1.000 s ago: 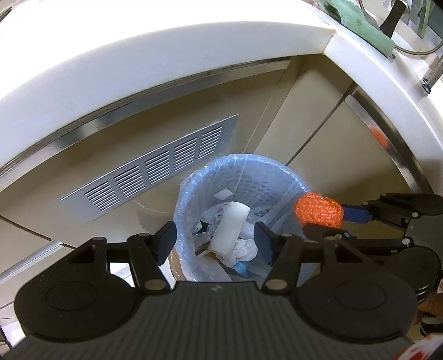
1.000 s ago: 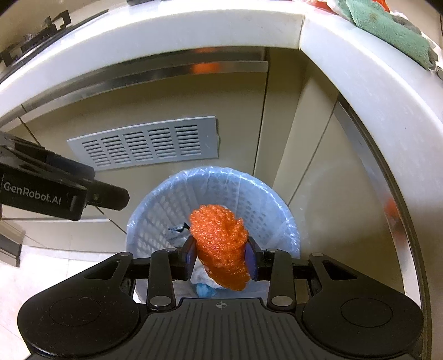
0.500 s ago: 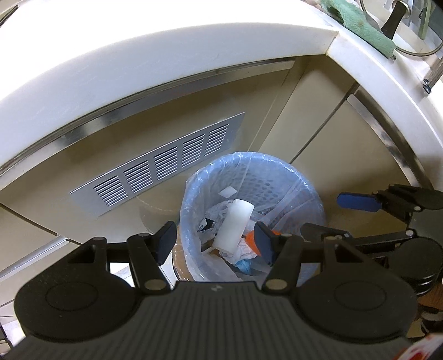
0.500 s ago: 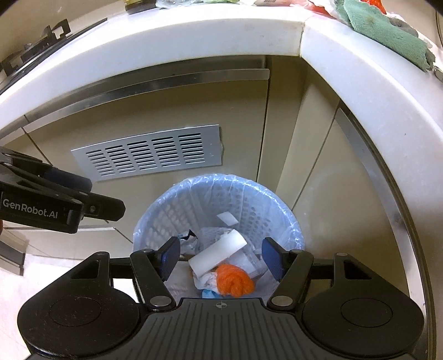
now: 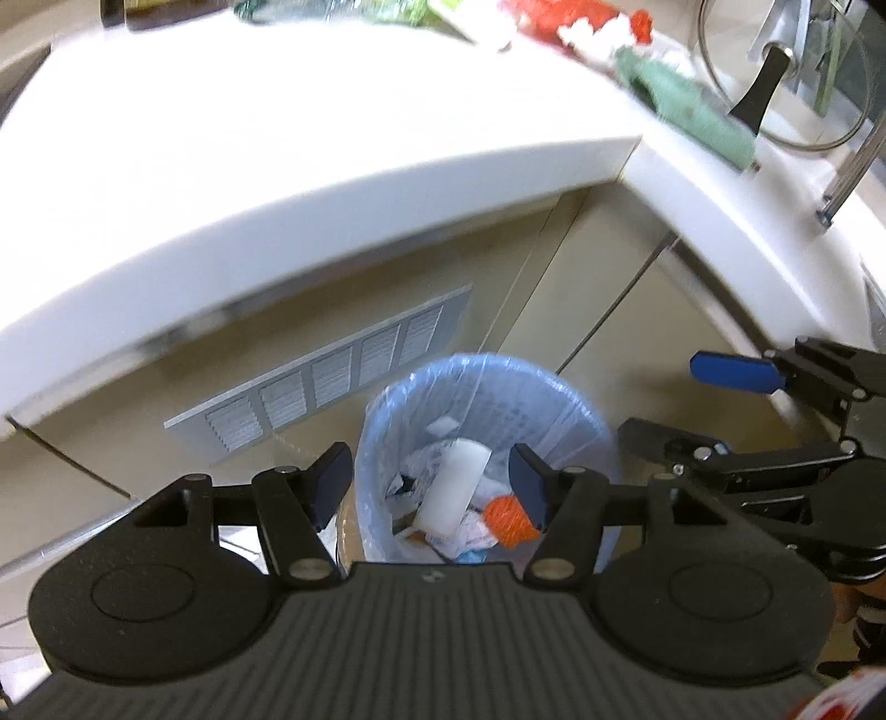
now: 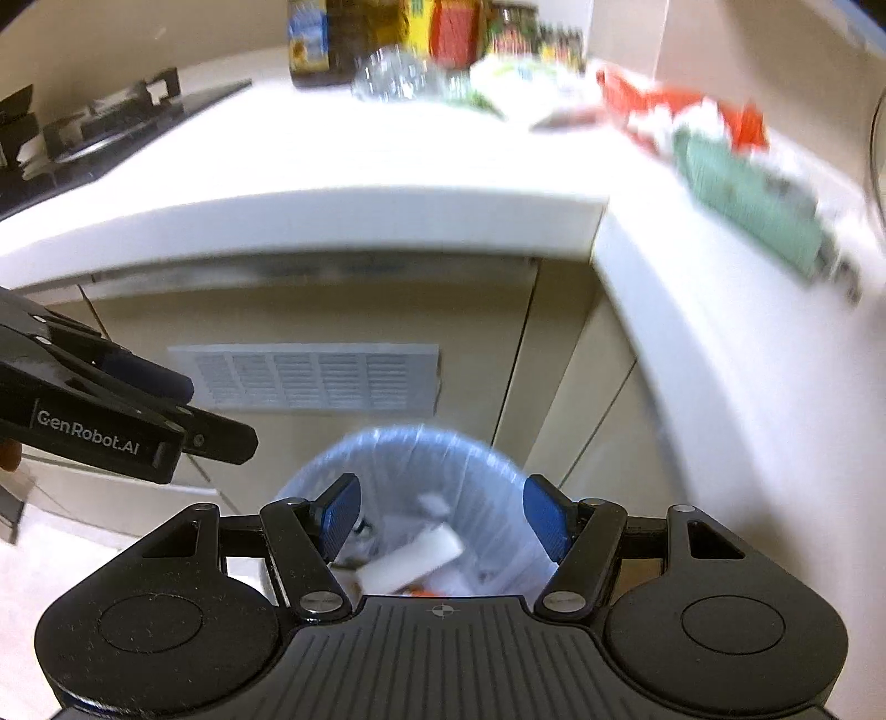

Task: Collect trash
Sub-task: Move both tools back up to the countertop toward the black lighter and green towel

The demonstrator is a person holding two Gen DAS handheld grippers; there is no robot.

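As both grippers hang over the bin [image 5: 487,443], neither holds anything: the left gripper [image 5: 431,486] has its fingers spread wide, and the right gripper [image 6: 443,518] likewise stands with its blue pads [image 6: 339,515] well apart. The orange net [image 5: 506,520] lies inside the lined bin among crumpled paper and a white block [image 5: 454,490], at the right of the heap. On the counter [image 5: 277,138] above, more litter waits near the corner: red-and-white wrappers [image 6: 681,119], a green cloth [image 6: 753,205] and clear plastic [image 6: 396,80], all blurred by motion.

Risk from here, as a judgement: both views are smeared, which suggests a fast swing, and the two tools sit close together, so a hasty reach to the counter could knock one gripper against the other or clip the counter's overhanging edge. A careless grab among the crowded wrappers might also drag the cloth or nudge the bottles [image 6: 332,39] behind, which are not plainly trash. The light bin, standing free against the cabinet by the vent [image 6: 310,376], could tip if a tool catches its liner.

Compared with a second ago, the orange net has left the right gripper, which then pinched it above the rim; half a second ago it already lay in the bin. Both cameras now tilt upward, bringing the countertop and its clutter into sight, and the bin sits lower in each view.
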